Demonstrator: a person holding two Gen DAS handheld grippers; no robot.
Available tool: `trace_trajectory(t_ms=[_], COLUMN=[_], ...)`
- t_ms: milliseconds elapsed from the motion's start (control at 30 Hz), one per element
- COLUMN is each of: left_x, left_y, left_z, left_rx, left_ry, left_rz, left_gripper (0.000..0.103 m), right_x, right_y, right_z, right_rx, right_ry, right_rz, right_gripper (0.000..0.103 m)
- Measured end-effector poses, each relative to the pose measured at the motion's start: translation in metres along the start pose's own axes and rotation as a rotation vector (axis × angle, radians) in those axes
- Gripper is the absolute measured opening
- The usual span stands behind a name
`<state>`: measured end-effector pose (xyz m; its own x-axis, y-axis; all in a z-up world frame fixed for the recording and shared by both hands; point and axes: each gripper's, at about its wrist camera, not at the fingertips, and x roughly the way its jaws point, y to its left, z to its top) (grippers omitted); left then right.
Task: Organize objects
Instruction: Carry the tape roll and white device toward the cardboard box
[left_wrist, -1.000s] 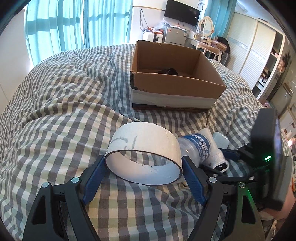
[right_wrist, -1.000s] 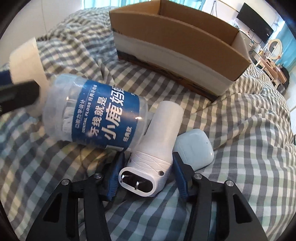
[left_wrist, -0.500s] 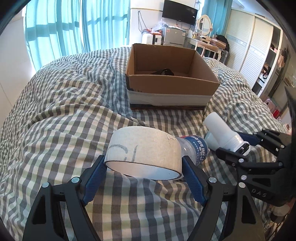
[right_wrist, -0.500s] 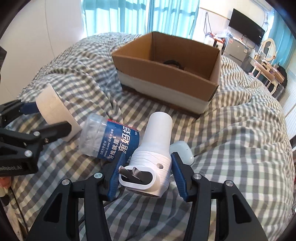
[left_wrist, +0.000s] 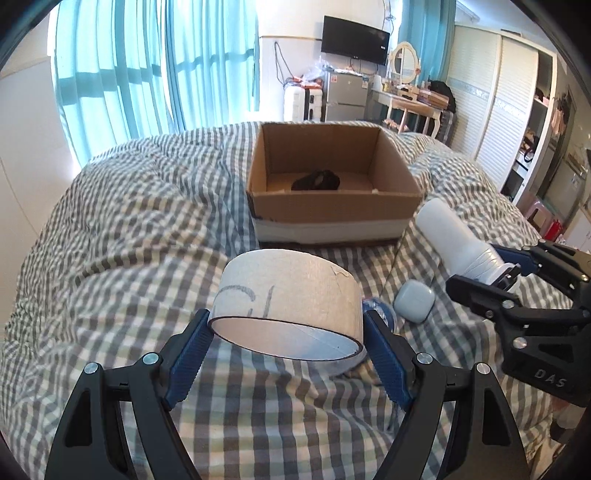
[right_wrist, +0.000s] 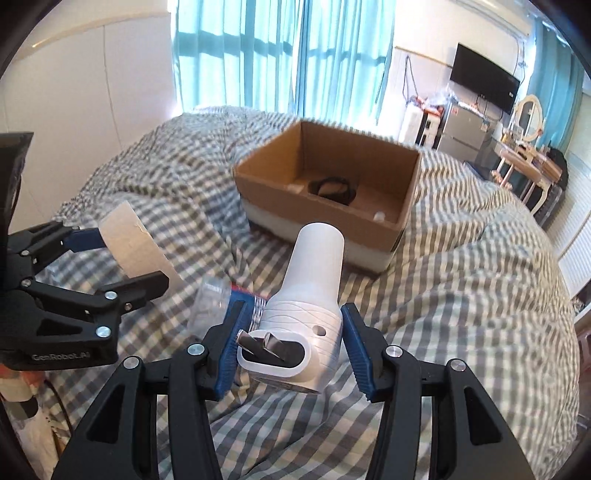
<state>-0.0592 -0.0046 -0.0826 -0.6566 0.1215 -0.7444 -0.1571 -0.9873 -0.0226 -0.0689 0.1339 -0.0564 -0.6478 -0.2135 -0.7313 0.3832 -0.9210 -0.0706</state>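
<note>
Rumpled grey-checked bedding (left_wrist: 110, 229) below, left gripper (left_wrist: 288, 332) clamps the wide beige tape roll (left_wrist: 284, 299), right gripper (right_wrist: 288, 332) pinches the white plastic plug-in device (right_wrist: 310, 295); both short of the brown cardboard box (left_wrist: 332, 206), a smooth-sided slip threatens.

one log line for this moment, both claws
left claw: shut on tape roll | right claw: shut on white plug device | box: ahead

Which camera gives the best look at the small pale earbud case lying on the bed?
The left wrist view: the earbud case lies in plain sight on the checked blanket. In the right wrist view I cannot find it; the white plug-in device probably hides it.
</note>
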Motion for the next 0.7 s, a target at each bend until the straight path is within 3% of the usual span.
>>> trace_trajectory(t_ms=[433, 700], left_x=[-0.009, 0.016], left_y=[-0.001, 0.001], left_z=[0.069, 0.128], left_rx=[0.022, 0.031], left_ry=[-0.110, -0.137], left_rz=[0.020, 0.014], left_gripper=[0.083, 0.083], right_x=[-0.015, 0.005], right_y=[-0.021, -0.051], right_z=[0.062, 0.111], right_rx=[-0.018, 0.011], right_ry=[-0.114, -0.148], right_rz=[-0.015, -0.035], right_gripper=[0.051, 0.051])
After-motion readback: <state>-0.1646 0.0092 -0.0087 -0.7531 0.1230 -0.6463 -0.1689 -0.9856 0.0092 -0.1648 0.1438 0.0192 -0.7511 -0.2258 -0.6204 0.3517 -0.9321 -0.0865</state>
